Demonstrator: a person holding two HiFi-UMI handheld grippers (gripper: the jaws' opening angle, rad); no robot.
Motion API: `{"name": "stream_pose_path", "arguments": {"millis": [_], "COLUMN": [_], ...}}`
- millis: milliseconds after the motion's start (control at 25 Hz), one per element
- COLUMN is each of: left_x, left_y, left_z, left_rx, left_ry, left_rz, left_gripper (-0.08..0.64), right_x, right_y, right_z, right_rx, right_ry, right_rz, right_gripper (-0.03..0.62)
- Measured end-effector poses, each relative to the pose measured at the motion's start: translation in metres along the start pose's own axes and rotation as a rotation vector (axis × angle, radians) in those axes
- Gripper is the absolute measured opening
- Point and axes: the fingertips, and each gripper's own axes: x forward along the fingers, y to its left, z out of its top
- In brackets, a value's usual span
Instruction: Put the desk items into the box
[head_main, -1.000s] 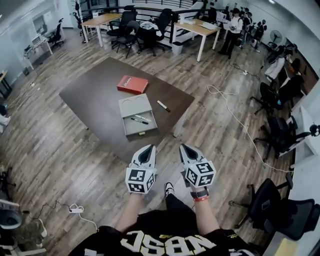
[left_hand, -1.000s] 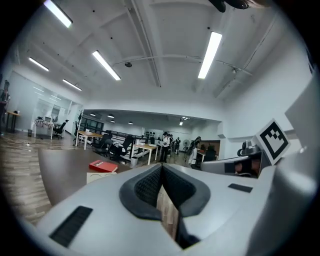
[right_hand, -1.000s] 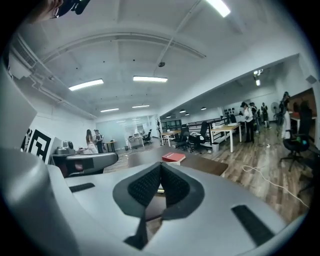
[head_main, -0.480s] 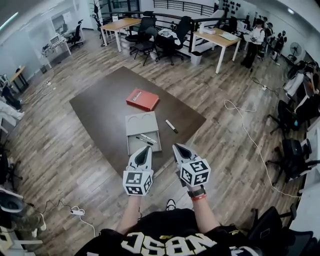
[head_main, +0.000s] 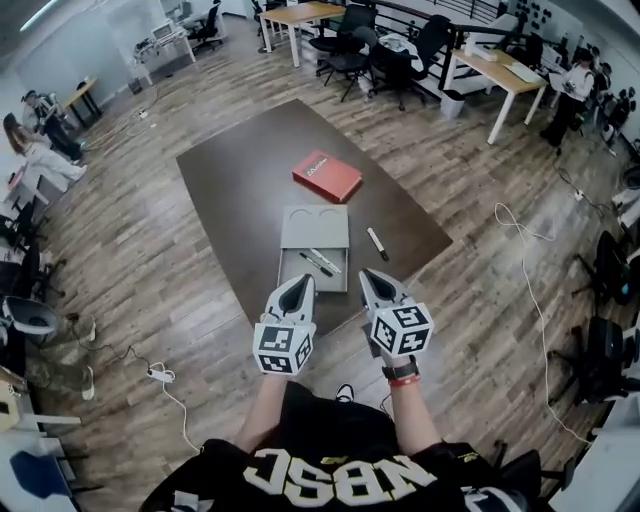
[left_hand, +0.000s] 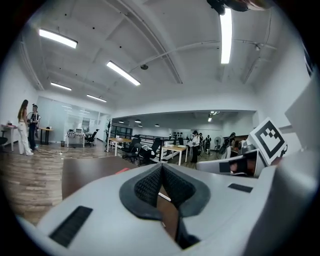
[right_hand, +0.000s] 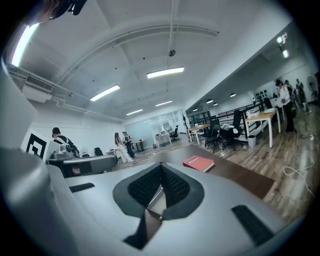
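- Grey plastic forms a shallow rectangular box (head_main: 313, 222) that lies on a dark brown rectangular surface (head_main: 235, 175), near that surface's near right edge.
- The box's far half shows two round hollows. Its near half is an open compartment holding two pens side by side, one light (head_main: 326, 259) and one black (head_main: 314, 265).
- A white marker with a black cap (head_main: 377, 243) lies on the surface just to the right of the box, apart from it.
- A red book (head_main: 327, 176) lies flat beyond the box's far right corner, close to it but not touching.
- The left claw (head_main: 299, 288) is held on the near side of the box, tip pointing at its near edge. In the left gripper view its ribbed black pads (left_hand: 148, 186) are pressed together with nothing between them.
- The right claw (head_main: 370, 280) is level with the left one, nearer the box's right corner. Its pads (right_hand: 175, 186) also meet, and it holds nothing.
- Neither claw touches the box, the marker or the book.
- A wooden plank floor (head_main: 150, 270) surrounds the surface. Pale desks (head_main: 505, 72) and black office chairs (head_main: 398, 65) stand well beyond the box, and a white cable (head_main: 535, 290) trails across the floor off to the box's right.
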Motion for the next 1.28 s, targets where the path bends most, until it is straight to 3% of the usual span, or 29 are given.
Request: {"name": "stream_pose_path", "arguments": {"millis": [240, 600, 840, 1120, 1280], "left_x": [0.008, 0.059, 0.088, 0.117, 0.129], "left_y": [0.055, 0.116, 0.116, 0.107, 0.103], "left_z": [-0.001, -0.007, -0.029, -0.056, -0.076], "left_rx": [-0.018, -0.029, -0.056, -0.088, -0.106], "left_ry": [-0.002, 0.033, 0.104, 0.185, 0.233], "left_rz": [0.049, -0.015, -0.099, -0.164, -0.186], "left_gripper": [0.014, 0.014, 0.014, 0.014, 0.014], "right_x": [0.049, 0.123, 0.145, 0.151, 0.155], "right_y": [0.012, 0.008, -0.031, -0.098, -0.128], "right_z": [-0.010, -0.006, -0.033, -0.084, -0.118], "right_rx": [-0.001, -0.029, -0.009, -0.036, -0.072], "right_ry": [0.043, 0.088, 0.173, 0.341, 0.452], "right_rz": [0.022, -0.006, -0.094, -0.181, -0.160], "right_gripper": [0.009, 0.009, 0.009, 0.046, 0.107]}}
